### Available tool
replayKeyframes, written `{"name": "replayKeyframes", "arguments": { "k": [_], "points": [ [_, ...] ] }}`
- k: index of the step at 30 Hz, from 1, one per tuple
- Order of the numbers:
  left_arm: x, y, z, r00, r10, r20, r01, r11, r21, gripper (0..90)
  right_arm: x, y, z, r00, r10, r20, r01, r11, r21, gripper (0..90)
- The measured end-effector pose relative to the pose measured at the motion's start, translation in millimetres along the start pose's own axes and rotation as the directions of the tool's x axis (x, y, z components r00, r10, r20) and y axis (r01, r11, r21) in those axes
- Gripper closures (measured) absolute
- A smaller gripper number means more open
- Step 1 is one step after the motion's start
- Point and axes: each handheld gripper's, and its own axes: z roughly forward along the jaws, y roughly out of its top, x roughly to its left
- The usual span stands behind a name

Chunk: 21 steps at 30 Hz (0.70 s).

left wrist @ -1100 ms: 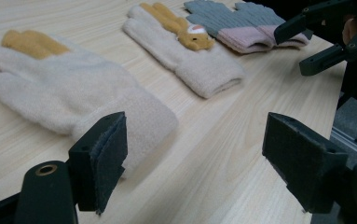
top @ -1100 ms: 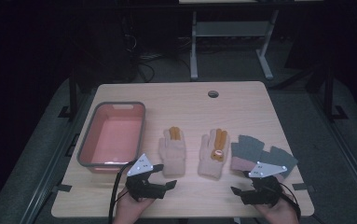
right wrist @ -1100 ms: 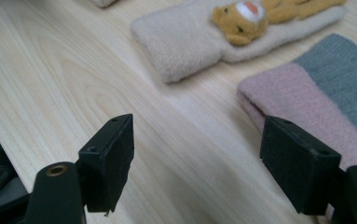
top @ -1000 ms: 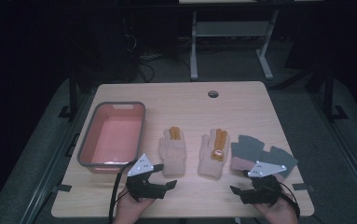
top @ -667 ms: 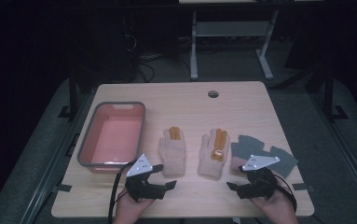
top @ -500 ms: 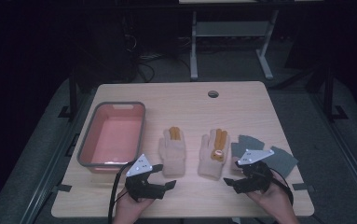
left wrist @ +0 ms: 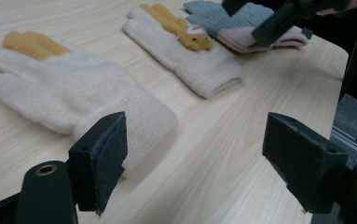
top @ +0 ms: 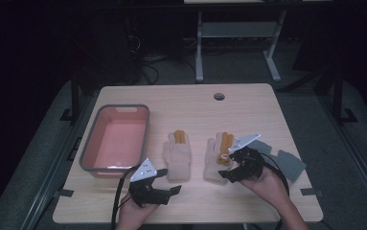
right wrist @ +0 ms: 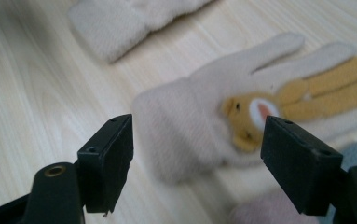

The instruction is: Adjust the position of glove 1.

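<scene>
Two cream gloves with orange fingers lie side by side mid-table: the left glove [top: 177,155] [left wrist: 64,88] and the right glove [top: 215,160] [left wrist: 190,51], which bears a rabbit face [right wrist: 248,116]. My left gripper [top: 168,181] [left wrist: 199,158] stands open near the front edge, its jaws pointing at the left glove's cuff. My right gripper [top: 227,166] [right wrist: 197,158] hovers open just above the right glove's cuff and palm, nothing between its jaws.
A pink bin with a grey rim [top: 143,132] stands at the left. Grey gloves [top: 289,163] [left wrist: 232,16] with a pink cuff [right wrist: 260,210] lie to the right of the cream pair. A round hole [top: 219,96] sits near the table's far edge.
My right gripper has moved forward and left, from near the table's front edge to over the right cream glove. The left gripper has stayed put.
</scene>
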Motion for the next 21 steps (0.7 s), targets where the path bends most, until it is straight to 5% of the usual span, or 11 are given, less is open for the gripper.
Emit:
{"name": "replayKeyframes", "arguments": {
  "k": [11, 21],
  "points": [
    [1.7, 0.1, -0.6, 1.0000, 0.001, 0.000, -0.001, 1.0000, -0.002, 21.8, -18.3, 25.7, 17.2, 0.9998, -0.015, 0.009, 0.014, 0.998, 0.059, 25.5],
    [1.6, 0.0, -0.2, 1.0000, 0.004, 0.001, -0.004, 1.0000, -0.001, 21.8, -30.3, 25.2, 46.0, 0.9982, -0.022, 0.057, 0.011, 0.982, 0.189, 36.3]
  ]
}}
